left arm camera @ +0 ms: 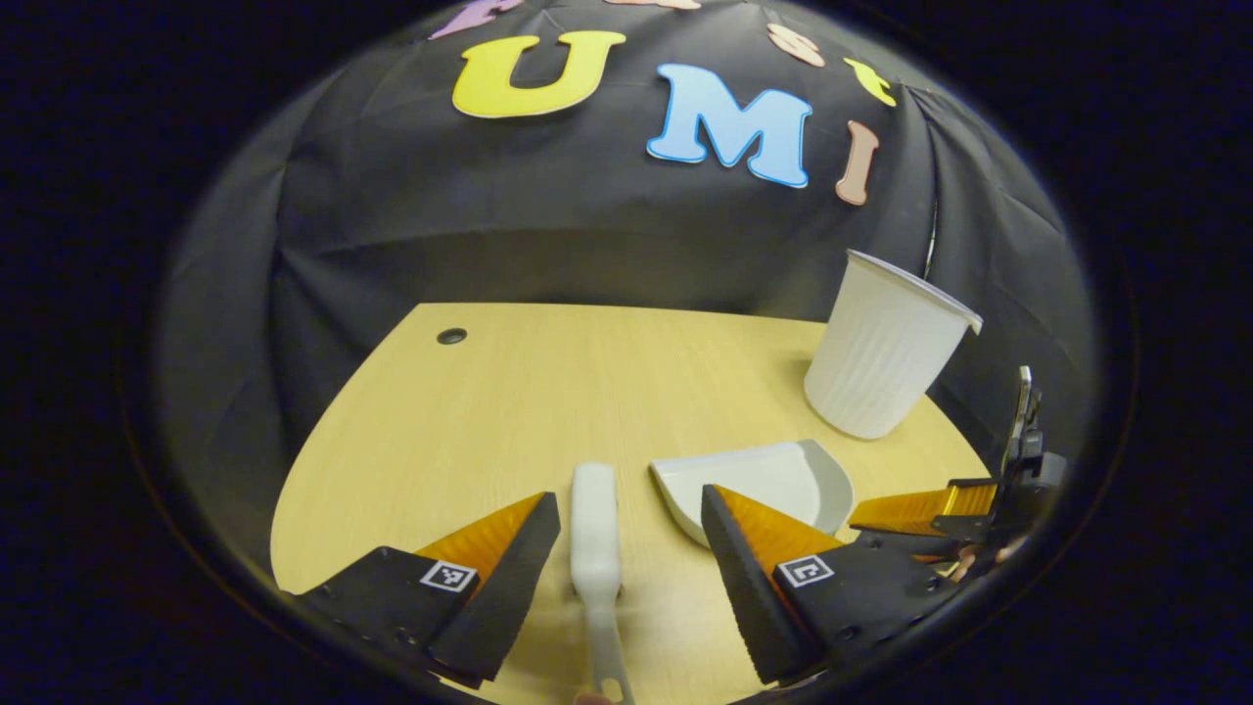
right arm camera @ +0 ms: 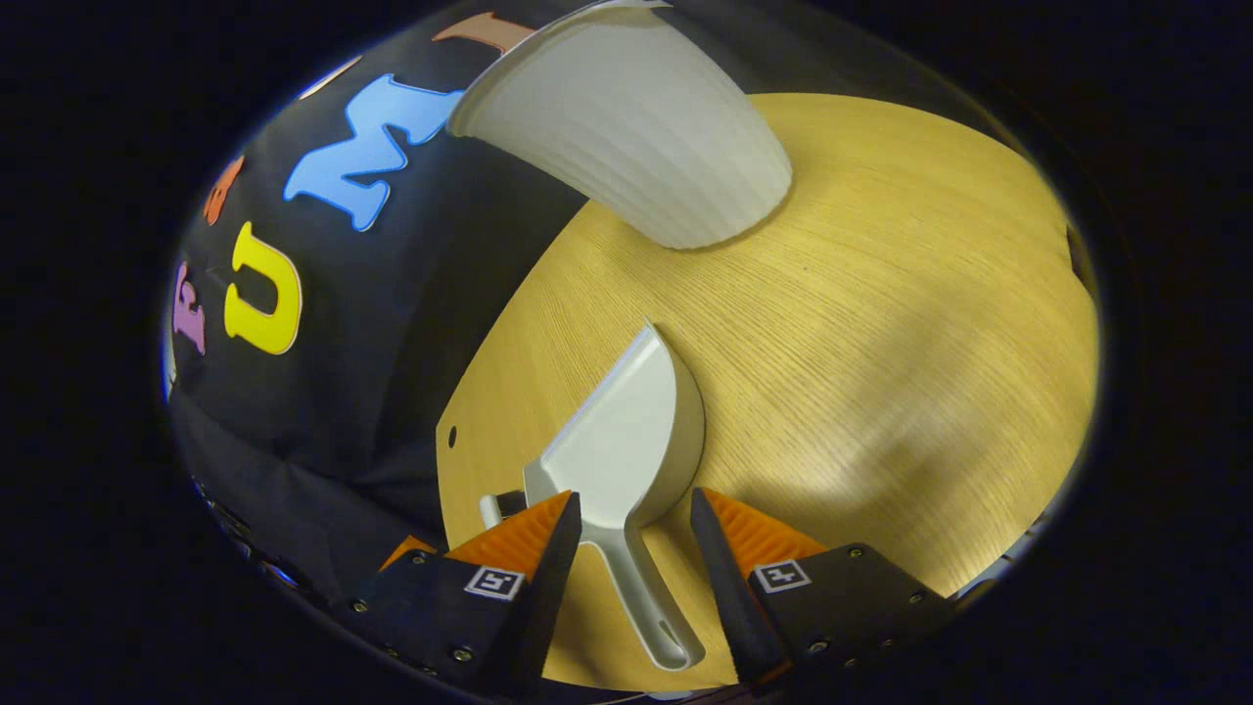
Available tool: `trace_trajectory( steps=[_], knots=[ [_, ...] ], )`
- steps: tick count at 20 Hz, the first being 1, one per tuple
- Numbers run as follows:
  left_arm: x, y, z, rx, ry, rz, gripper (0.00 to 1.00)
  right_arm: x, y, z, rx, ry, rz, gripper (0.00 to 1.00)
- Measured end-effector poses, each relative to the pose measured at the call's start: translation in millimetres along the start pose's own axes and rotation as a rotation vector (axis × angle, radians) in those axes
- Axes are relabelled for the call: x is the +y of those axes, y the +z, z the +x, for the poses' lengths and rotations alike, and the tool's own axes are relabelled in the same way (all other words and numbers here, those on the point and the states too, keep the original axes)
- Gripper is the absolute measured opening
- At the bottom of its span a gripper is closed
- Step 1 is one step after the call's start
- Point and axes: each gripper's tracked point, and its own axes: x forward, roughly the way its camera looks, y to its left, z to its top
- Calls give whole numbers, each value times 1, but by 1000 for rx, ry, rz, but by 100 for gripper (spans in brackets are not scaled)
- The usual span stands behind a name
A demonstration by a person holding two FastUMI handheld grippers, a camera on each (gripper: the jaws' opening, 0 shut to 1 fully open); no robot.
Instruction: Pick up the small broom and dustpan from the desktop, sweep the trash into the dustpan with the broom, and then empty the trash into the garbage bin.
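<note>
Logging the tabletop (left arm camera: 411,431): small broom (left arm camera: 595,534) lying flat between my left tongs (left arm camera: 631,534), which stand wide, not touching it — long axis running straight away from me, handle end nearest. Dustpan (right arm camera: 626,441) flat just beside it, handle between my right tongs (right arm camera: 636,539), also wide. White garbage bin (left arm camera: 881,352) upright beyond. No trash visible to me. Fits either pick-up or set-down; I can't tell.

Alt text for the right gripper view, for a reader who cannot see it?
The right gripper is open, its fingers either side of the white dustpan's handle on the wooden desk. A white ribbed bin stands beyond.
</note>
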Motion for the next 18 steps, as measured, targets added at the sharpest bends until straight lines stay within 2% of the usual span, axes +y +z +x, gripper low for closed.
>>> trace_trajectory(
  steps=[1,2,6,13,18],
  knots=[
    [-2,4,-3,-20,3,1,96,3,6,1,-13,-14,-53,70],
    [-2,6,-4,-35,12,1,96,3,12,-2,-21,-26,-106,77],
    [-9,23,-12,-125,34,-32,96,13,38,-10,-89,-43,-286,87],
    [6,39,-28,-213,102,-104,96,33,109,-35,-310,-94,-500,87],
    [11,73,-61,-347,147,-36,95,71,160,-71,-518,-105,-689,87]
  ],
)
